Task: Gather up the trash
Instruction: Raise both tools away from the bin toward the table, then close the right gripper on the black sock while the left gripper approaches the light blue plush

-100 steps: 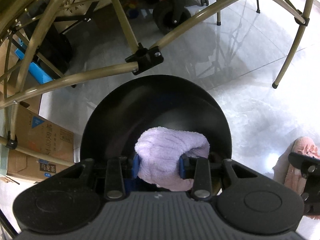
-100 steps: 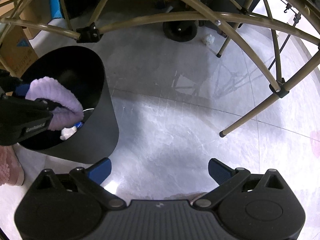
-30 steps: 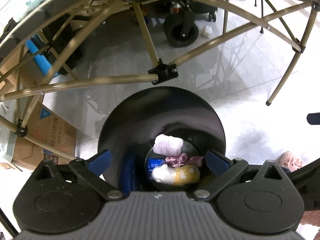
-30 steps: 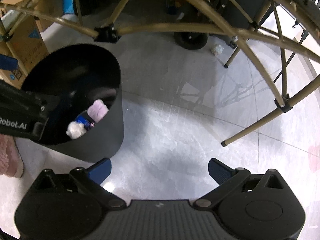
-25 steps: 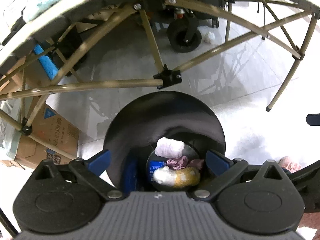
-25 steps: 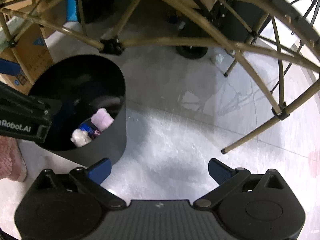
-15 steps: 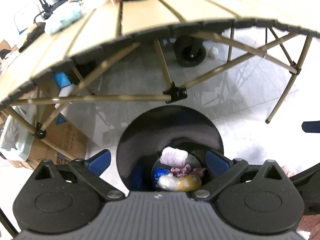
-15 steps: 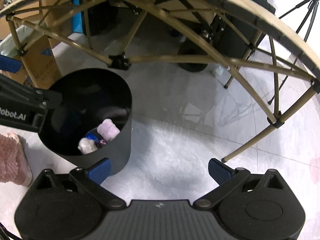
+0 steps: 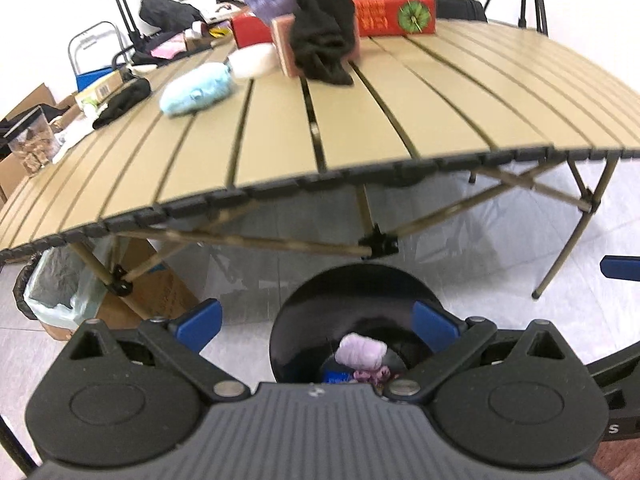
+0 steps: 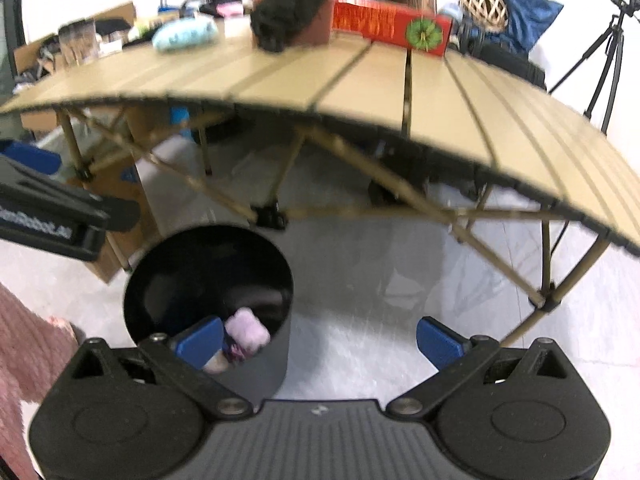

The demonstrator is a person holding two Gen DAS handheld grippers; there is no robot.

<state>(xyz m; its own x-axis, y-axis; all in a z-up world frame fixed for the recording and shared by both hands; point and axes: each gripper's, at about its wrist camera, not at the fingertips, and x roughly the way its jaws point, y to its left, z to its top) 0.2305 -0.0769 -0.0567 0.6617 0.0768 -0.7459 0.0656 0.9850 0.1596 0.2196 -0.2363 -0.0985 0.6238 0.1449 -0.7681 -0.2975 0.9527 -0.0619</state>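
Observation:
A black round bin point(image 9: 316, 320) point(image 10: 256, 364) stands on the floor in front of the slatted table. Inside it lies a lilac fluffy cloth point(image 9: 361, 350) point(image 10: 246, 331) on other scraps. My left gripper point(image 9: 318, 322) hangs open and empty above the bin. My right gripper point(image 10: 320, 338) is open too, with nothing in it, to the right of the bin. On the table point(image 9: 400, 120) lie a light blue fluffy bundle point(image 9: 196, 89) point(image 10: 185, 34), a white fluffy lump point(image 9: 254, 60), a black cloth point(image 9: 324, 46) point(image 10: 286, 10) and a small black rag point(image 9: 124, 102).
A long red box point(image 9: 394, 14) point(image 10: 390, 24) stands at the table's far edge, with clutter behind it. Tan crossed legs point(image 9: 376, 242) brace the table right behind the bin. A cardboard box point(image 9: 148, 294) and a bag-lined basket point(image 9: 52, 286) sit at the left. Pink slipper point(image 10: 28, 360) at lower left.
The left gripper has let the lilac cloth fall into the bin. Both grippers have risen and tilted up, so the tabletop now shows above its legs.

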